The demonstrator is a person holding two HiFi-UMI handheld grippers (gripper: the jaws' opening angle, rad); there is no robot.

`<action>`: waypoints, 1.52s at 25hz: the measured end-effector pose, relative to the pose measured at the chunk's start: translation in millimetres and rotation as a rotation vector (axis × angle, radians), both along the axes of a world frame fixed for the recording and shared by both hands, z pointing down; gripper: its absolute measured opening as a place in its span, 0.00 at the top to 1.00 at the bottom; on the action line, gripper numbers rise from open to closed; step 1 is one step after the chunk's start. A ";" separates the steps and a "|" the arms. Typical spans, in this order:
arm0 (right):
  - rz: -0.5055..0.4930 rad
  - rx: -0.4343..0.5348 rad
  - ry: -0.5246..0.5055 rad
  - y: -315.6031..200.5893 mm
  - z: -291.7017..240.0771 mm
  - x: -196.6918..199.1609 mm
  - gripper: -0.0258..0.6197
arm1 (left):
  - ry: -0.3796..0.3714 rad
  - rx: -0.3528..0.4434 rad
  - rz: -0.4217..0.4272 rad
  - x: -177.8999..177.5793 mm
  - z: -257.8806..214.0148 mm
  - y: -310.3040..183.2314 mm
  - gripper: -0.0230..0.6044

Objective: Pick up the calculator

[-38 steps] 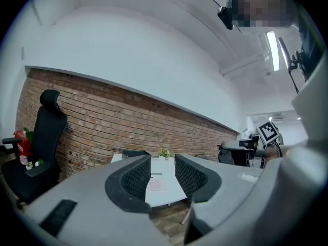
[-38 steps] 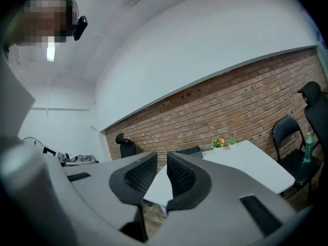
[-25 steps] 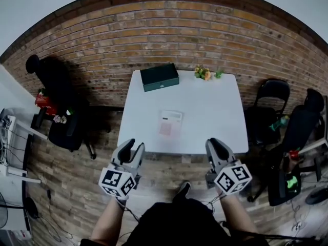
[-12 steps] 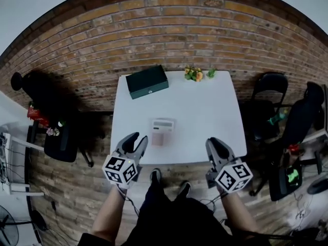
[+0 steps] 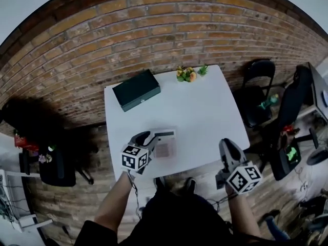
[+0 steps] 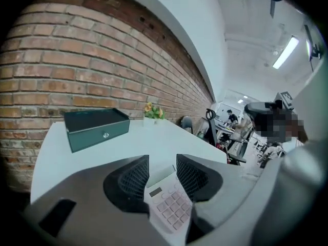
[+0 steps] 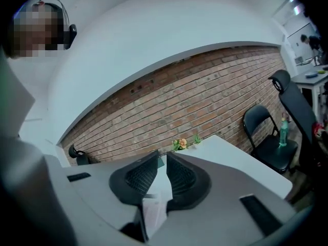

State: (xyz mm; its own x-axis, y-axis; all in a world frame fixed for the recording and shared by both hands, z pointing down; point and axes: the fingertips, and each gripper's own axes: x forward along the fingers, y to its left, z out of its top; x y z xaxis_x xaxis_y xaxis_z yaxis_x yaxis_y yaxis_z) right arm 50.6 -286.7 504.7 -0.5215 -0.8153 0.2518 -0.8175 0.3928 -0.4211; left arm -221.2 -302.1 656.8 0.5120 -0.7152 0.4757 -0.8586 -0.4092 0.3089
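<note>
Near the table's (image 5: pixel 205 106) front edge, the calculator (image 5: pixel 165 146) lies between your left gripper's (image 5: pixel 149 136) opening jaws, its key print unreadable; your right gripper (image 5: pixel 227 144), jaws slightly apart, grips nothing.

No lettering can be read; marks on the calculator (image 6: pixel 166 204) are too blurred to tell.

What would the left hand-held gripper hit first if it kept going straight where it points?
Most likely the calculator: it lies on the white table right ahead of the left hand-held gripper, showing between its opening jaws, pads not yet on it. Depth is uncertain.
</note>
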 end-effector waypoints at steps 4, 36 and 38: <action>0.079 0.001 0.008 4.2 4.2 -0.7 0.87 | -0.001 -0.075 0.082 2.2 39.1 -17.3 0.69; 0.187 -0.026 -0.078 19.8 13.1 38.7 0.89 | 0.256 -0.289 0.324 70.8 60.2 -25.0 0.89; 0.173 -0.025 -0.084 18.0 12.9 38.2 0.90 | 0.304 -0.279 0.274 70.7 49.9 -25.5 0.89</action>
State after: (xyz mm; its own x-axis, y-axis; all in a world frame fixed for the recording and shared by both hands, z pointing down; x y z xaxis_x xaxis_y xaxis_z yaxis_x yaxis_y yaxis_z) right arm 88.8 -268.7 517.6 -0.3943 -0.8885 0.2348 -0.8333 0.2379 -0.4990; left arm -150.6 -327.6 706.7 0.8085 -0.4015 0.4303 -0.5853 -0.4729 0.6586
